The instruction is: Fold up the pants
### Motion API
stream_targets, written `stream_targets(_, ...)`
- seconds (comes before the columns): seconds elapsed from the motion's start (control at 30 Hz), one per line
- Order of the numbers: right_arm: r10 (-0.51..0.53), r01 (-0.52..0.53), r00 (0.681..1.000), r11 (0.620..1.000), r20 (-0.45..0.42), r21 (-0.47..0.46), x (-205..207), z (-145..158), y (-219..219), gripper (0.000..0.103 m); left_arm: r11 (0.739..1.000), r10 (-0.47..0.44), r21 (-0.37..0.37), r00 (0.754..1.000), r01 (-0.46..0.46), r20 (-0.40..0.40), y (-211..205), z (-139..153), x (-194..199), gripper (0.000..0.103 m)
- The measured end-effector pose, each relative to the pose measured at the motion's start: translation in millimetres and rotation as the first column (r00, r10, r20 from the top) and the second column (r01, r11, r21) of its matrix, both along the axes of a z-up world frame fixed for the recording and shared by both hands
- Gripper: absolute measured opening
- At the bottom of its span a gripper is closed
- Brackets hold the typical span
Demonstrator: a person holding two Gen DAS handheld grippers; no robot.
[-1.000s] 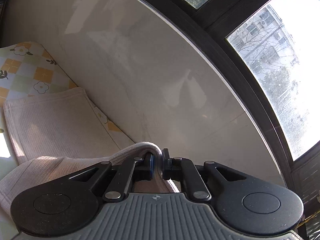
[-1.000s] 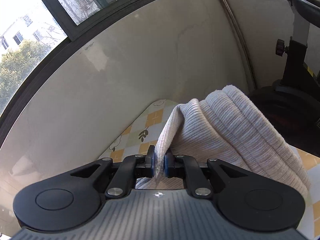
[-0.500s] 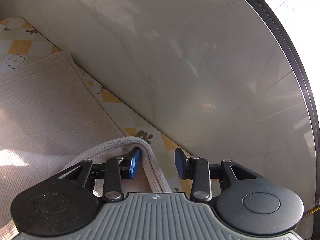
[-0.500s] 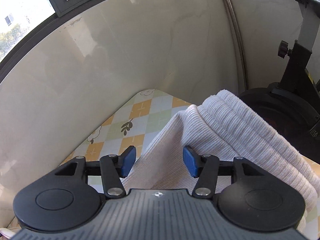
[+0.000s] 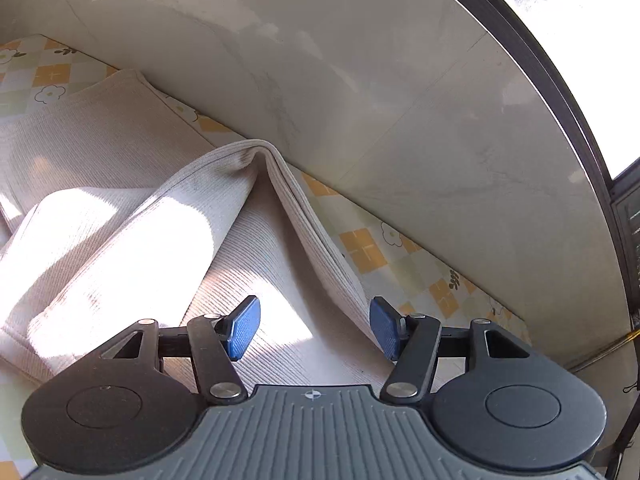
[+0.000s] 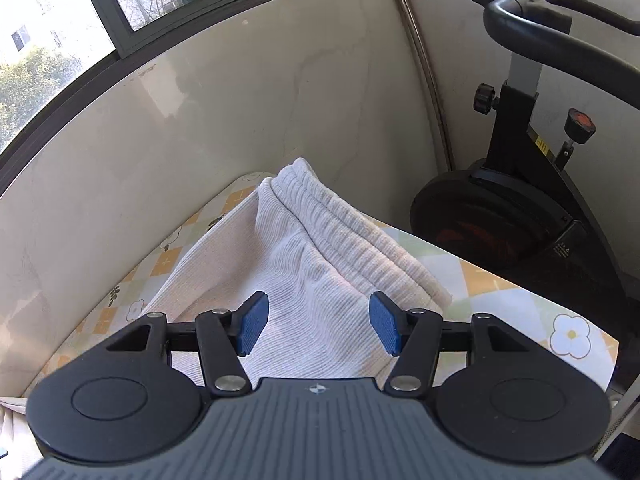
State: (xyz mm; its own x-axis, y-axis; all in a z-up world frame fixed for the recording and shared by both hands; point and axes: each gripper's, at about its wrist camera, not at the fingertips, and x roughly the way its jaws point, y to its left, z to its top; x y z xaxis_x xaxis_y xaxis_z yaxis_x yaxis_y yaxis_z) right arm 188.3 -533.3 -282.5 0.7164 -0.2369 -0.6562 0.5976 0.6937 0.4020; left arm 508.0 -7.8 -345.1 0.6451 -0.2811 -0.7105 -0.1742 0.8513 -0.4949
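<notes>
The cream ribbed pants [image 5: 132, 236] lie folded over on the flowered tablecloth [image 5: 368, 252], and a corner of the upper layer stands up in a peak against the wall. My left gripper [image 5: 315, 330] hovers just behind that peak, its jaws opening, blue pads clear of the cloth that lies beneath them. In the right wrist view the ribbed waistband end of the pants [image 6: 320, 248] rises in a ridge ahead of my right gripper [image 6: 318, 330], which is open with the fabric lying loose under its pads.
A pale wall panel [image 5: 320, 80] runs close along the table's far edge, with a window [image 6: 60, 32] above it. An exercise bike [image 6: 532, 184] stands just past the table's right end. The table corner [image 6: 600, 344] lies at right.
Both grippers went from shut on the pants fabric to open and let it go. Each pulled back from the wall, and the released folds now stand ahead of the pads.
</notes>
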Motion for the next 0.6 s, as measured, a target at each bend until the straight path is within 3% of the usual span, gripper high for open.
stream_targets(0.17, -0.002, 0.005, 0.999, 0.996, -0.038, 0.084, -27, -22, 10, 0.059, 1.0, 0.023, 0.011, 0.997, -0.022, -0.078, -6, -21, -30, 0.063)
stream_targets(0.4, 0.018, -0.008, 0.999, 0.982, -0.049, 0.189, -7, -44, 8, 0.056, 0.998, 0.029, 0.057, 0.991, -0.022, -0.128, -21, -35, -42, 0.063)
stream_targets(0.53, 0.029, -0.014, 0.996, 0.986, -0.085, 0.166, 9, -46, 4, 0.022, 0.997, 0.053, 0.061, 0.99, -0.045, -0.132, -20, -34, -49, 0.063)
stream_targets(0.6, 0.029, -0.015, 0.996, 0.985, -0.079, 0.173, 14, -47, -2, 0.019, 0.997, 0.062, 0.044, 0.989, -0.057, -0.136, -16, -29, -57, 0.063)
